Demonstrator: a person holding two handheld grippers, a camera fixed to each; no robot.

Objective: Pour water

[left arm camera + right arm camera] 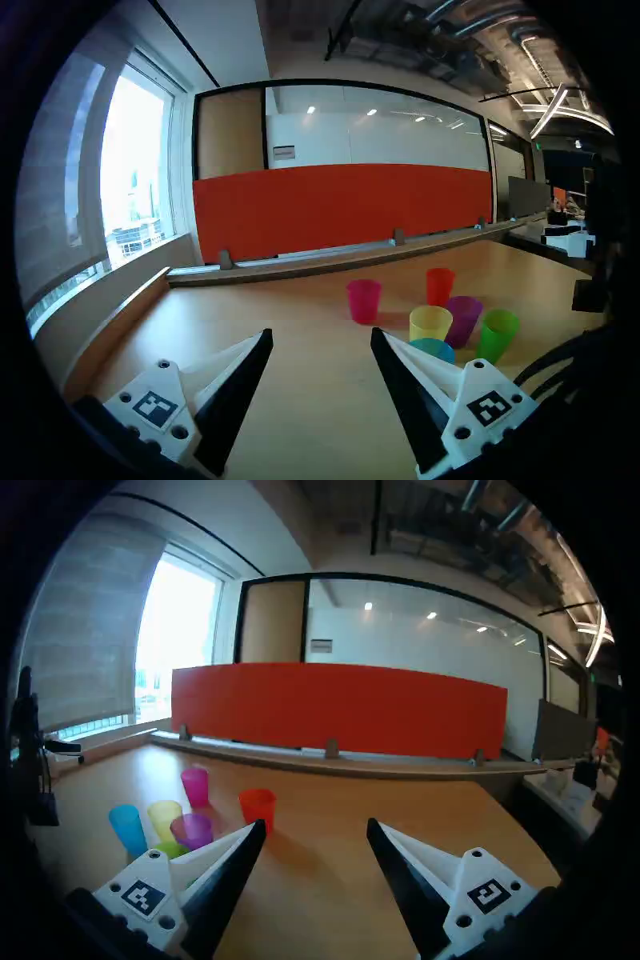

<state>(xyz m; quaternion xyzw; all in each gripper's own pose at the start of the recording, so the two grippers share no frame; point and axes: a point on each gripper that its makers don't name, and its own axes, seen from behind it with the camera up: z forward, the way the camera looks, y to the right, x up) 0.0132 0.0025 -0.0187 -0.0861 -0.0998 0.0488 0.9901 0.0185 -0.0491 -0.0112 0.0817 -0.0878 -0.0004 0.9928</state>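
The left gripper (321, 332) and the right gripper (315, 823) both hung open and empty over the table (264, 320). The upright plastic cups (430, 322) stood between them, ahead-right of the left and ahead-left of the right, about equally near.

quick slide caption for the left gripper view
Open left tool hovers above a wooden table, facing six coloured plastic cups clustered ahead to its right, before an orange divider.

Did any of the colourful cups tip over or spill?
No, nothing looks odd. The pink cup, red cup, yellow cup, purple cup, green cup and blue cup all stand upright on the table, and no puddle shows.
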